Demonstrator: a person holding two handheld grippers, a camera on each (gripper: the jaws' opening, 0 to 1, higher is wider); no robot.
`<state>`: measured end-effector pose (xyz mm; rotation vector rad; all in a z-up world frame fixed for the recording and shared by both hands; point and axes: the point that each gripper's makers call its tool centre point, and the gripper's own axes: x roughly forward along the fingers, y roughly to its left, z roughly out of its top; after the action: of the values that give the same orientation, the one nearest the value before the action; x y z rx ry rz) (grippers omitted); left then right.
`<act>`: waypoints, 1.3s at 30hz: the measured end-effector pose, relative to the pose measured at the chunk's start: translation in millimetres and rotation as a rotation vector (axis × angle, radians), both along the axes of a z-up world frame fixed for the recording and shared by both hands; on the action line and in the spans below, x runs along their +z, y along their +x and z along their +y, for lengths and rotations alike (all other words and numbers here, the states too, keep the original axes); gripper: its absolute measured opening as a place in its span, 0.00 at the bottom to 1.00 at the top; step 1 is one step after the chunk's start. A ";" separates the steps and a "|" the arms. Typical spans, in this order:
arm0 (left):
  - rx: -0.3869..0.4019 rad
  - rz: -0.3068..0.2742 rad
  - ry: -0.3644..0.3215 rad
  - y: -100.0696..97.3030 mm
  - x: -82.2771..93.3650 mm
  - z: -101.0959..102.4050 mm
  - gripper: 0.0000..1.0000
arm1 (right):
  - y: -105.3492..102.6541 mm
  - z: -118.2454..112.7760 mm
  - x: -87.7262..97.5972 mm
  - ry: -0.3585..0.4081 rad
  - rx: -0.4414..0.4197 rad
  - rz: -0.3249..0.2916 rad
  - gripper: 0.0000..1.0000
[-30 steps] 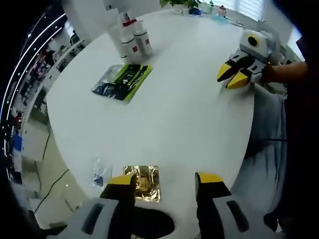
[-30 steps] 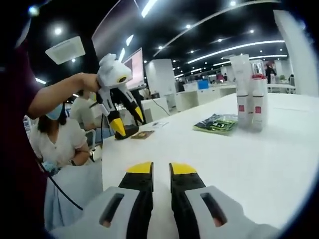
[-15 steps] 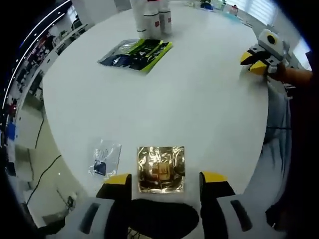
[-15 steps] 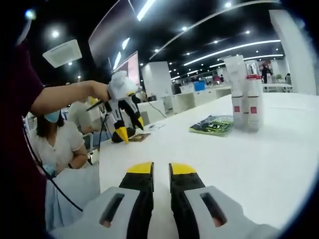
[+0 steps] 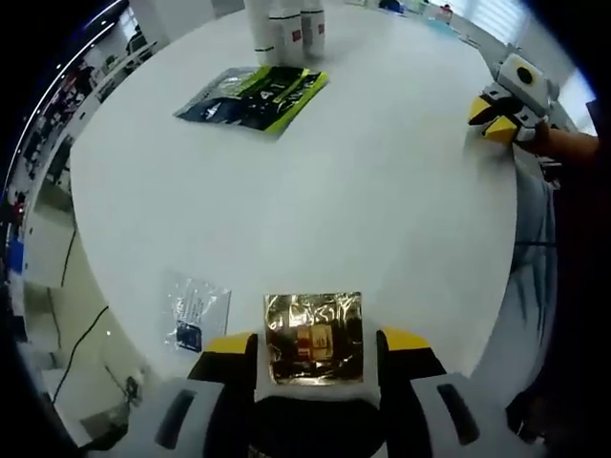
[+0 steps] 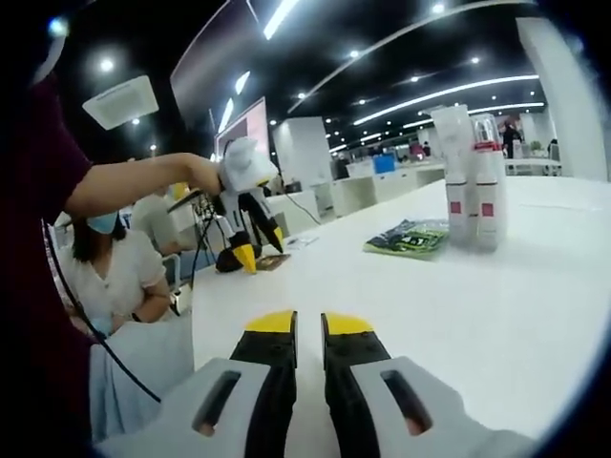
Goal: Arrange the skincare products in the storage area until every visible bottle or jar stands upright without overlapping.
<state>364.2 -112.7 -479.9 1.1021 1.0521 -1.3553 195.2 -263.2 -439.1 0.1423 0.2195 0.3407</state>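
Left gripper (image 5: 317, 345) hung open astride gold sachet (image 5: 314, 324) at surface (image 5: 382, 191) edge; right gripper (image 6: 306, 325) nearly closed, empty. Bottles (image 5: 284, 21) upright far side. Best: lower squarely, pinch sachet edge.

Left gripper view: high above the near edge of the round white counter (image 5: 382, 210), tilted steeply down and across it, close over a gold sachet (image 5: 313, 336) between its own tool's (image 5: 317, 343) tips. Right gripper view: low, almost level with the counter (image 6: 496, 315) surface, near its edge, facing along it toward the far room. Shared between the two (from very different heights): the green pouch (image 5: 256, 92) (image 6: 412, 238), the upright white bottles (image 5: 284, 24) (image 6: 472, 181), the gold sachet (image 6: 272, 261), and each other's tool — the right tool (image 5: 494, 119) at the far right edge, the left tool (image 6: 253, 250) at mid-left.
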 end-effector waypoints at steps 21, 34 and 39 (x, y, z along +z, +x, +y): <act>0.001 -0.002 0.030 -11.2 0.2 0.0 0.40 | 0.3 1.9 -3.7 -0.017 0.010 0.014 0.08; -0.049 -0.025 0.036 -6.0 13.5 -2.0 0.40 | 0.3 2.5 -3.8 -0.014 0.012 0.016 0.08; -0.087 -0.042 0.042 -1.6 21.3 -10.3 0.40 | 0.2 1.7 -3.4 -0.011 0.011 0.015 0.08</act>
<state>362.6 -122.9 -458.6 1.2145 1.0164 -1.3774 195.5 -261.5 -442.6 0.1325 0.2366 0.3489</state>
